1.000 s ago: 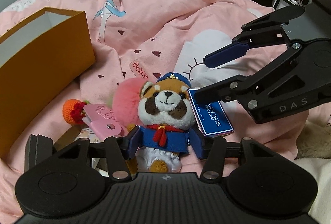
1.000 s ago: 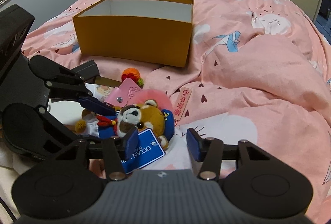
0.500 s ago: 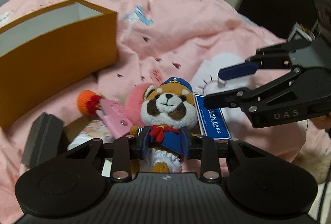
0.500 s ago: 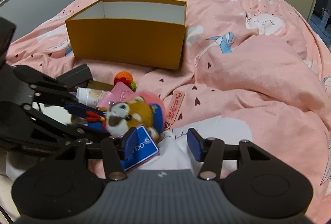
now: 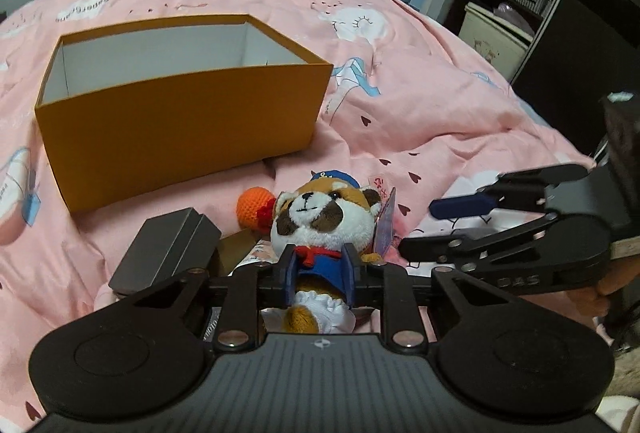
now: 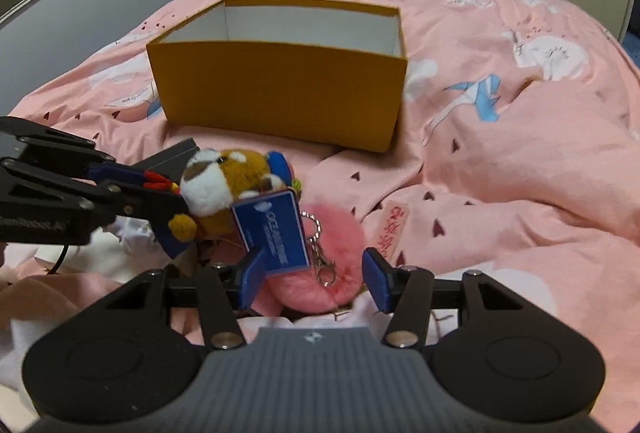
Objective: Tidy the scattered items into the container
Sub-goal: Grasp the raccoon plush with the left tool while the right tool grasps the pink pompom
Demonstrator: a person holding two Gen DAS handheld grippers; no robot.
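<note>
Left wrist view: brown-and-white plush red panda in blue sailor outfit [image 5: 320,217] is clamped at the torso by the left gripper [image 5: 318,275], lifted near the open orange cardboard box [image 5: 180,113]. Right gripper [image 6: 316,275] is held half-open around the pink fluffy pom-pom keychain [image 6: 324,253], untouched.

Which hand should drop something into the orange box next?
Left. Its tongs are shut on the red panda plush, facing the open orange box. The right tongs are open around the pink pom-pom, gripping nothing.
</note>
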